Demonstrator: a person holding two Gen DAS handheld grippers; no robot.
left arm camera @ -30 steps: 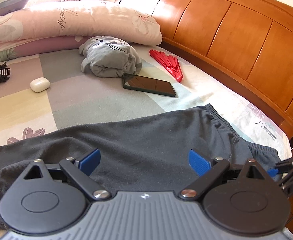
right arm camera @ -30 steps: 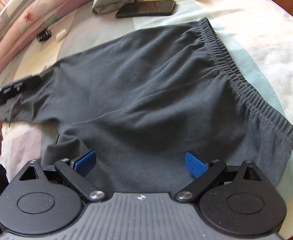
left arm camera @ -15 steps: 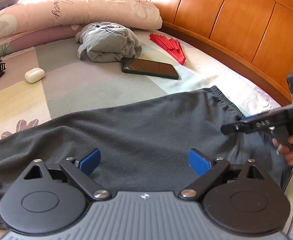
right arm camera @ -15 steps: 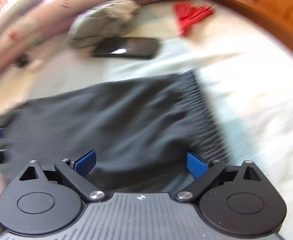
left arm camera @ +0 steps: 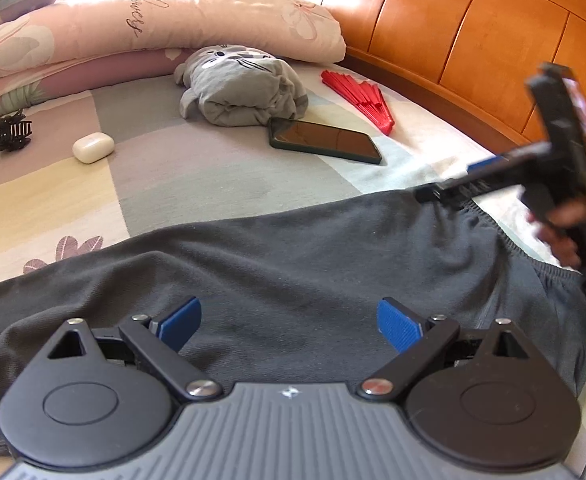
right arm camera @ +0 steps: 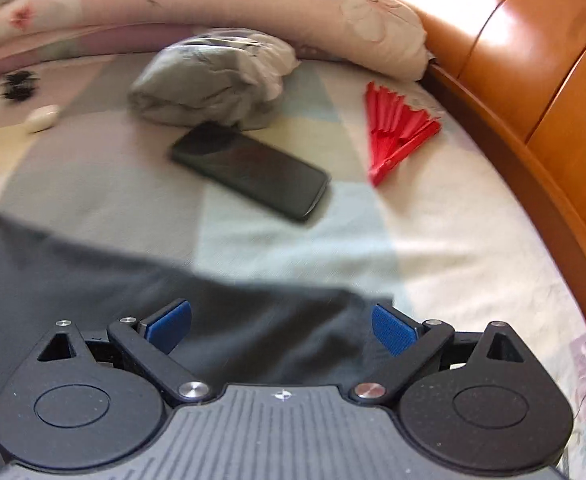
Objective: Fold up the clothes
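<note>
1. The dark grey shorts (left arm camera: 293, 264) lie spread flat on the patchwork bedsheet (left arm camera: 213, 184), waistband toward the wooden bed frame (left arm camera: 473, 52) and legs trailing away to the left.
2. The left gripper (left arm camera: 289, 322) hovers low over the middle of the cloth with its blue pads (left arm camera: 181, 320) spread wide and nothing between them.
3. The right gripper (right arm camera: 283, 326) sits at the far waistband corner, its jaws likewise apart and empty; the view is blurred, so contact with the fabric cannot be judged.
4. The step in hand looks like taking the far edge for a first fold. A good grasp would take the elastic waistband itself, both layers together, rather than the loose single layer beside it.
5. The left tongs would do best to pinch the same far edge nearer the leg, so the edge lifts as one straight line.
6. The phone (left arm camera: 325, 146) and red fan (left arm camera: 357, 96) lie near the far edge; the fold should travel toward the person, away from them.
</note>
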